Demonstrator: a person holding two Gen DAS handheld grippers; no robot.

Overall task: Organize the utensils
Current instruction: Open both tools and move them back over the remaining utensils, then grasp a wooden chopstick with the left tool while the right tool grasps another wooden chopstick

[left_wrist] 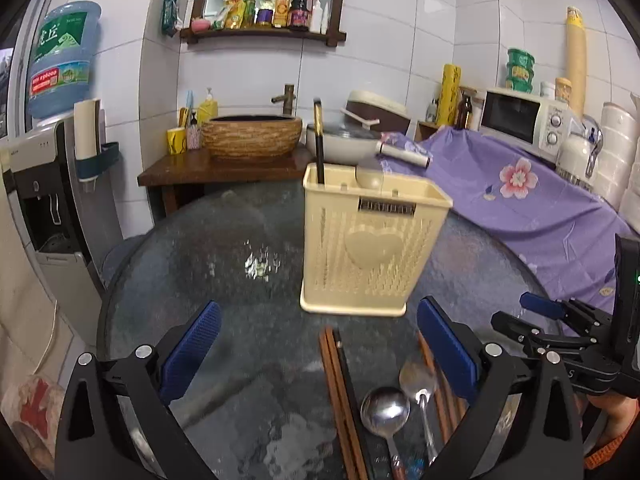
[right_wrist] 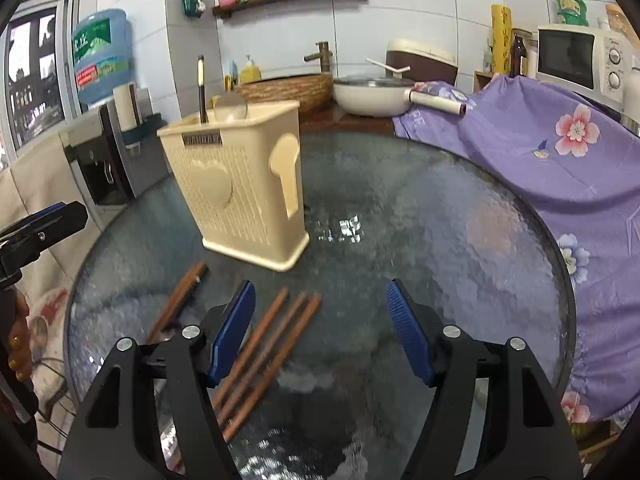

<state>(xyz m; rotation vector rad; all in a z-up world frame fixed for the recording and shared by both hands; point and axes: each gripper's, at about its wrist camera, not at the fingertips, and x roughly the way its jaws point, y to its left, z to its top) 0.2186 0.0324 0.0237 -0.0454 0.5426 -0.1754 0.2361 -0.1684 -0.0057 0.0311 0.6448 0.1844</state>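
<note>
A cream plastic utensil holder [left_wrist: 368, 240] [right_wrist: 244, 188] stands on the round glass table [left_wrist: 240, 240] [right_wrist: 440, 220]. A black chopstick [left_wrist: 319, 140] [right_wrist: 201, 88] and a spoon bowl [left_wrist: 370, 178] stick out of it. Brown chopsticks [left_wrist: 336, 392] [right_wrist: 268, 352] and two metal spoons [left_wrist: 386, 410] lie on the glass in front of it. More brown chopsticks [right_wrist: 178, 300] lie to the left. My left gripper [left_wrist: 316, 356] is open and empty above the chopsticks and spoons. My right gripper [right_wrist: 320, 332] is open and empty over the brown chopsticks; it also shows in the left wrist view [left_wrist: 560, 320].
A purple flowered cloth [left_wrist: 520, 200] [right_wrist: 540, 152] covers the counter to the right. Behind the table are a wicker-look basin [left_wrist: 252, 136], a white pan [right_wrist: 372, 96], a rice cooker [right_wrist: 420, 60] and a microwave [left_wrist: 524, 124]. A water dispenser [left_wrist: 44, 184] stands left.
</note>
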